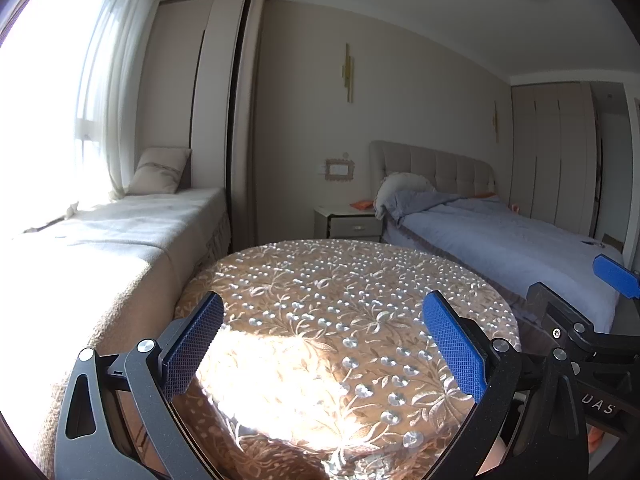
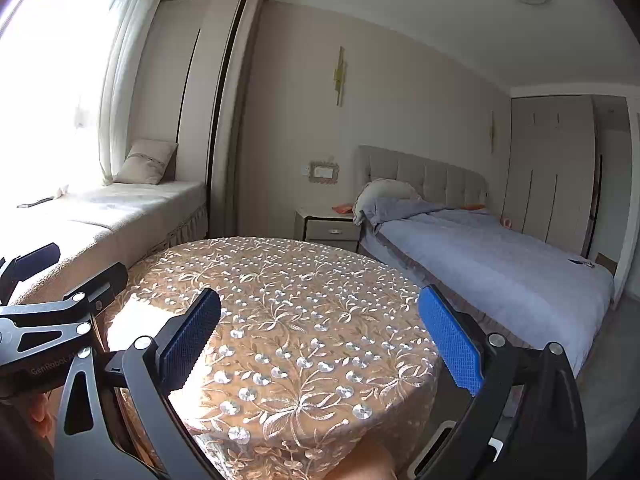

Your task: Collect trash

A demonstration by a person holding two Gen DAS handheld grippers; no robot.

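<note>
Bedroom, two hand-held tools over a round bench. Left tool (image 1: 322, 344): blue pads spread wide, nothing between them, poised above the sunlit near part of the bench (image 1: 360, 276) (embroidered floral cloth, beige). Right tool (image 2: 320, 338): pads likewise spread wide, gripping nothing, above the same bench, just beside the left tool. Trash: no item can be made out on the bench or between either tool's pads; a small orange thing (image 2: 342, 208) lies on the nightstand (image 2: 328, 228) well beyond both tools, too small to identify. Bed (image 2: 500, 264): blue-grey cover, padded headboard, right of the bench. Window seat (image 1: 120, 232): left of the bench, cushion (image 1: 160, 170) propped at its far end.
</note>
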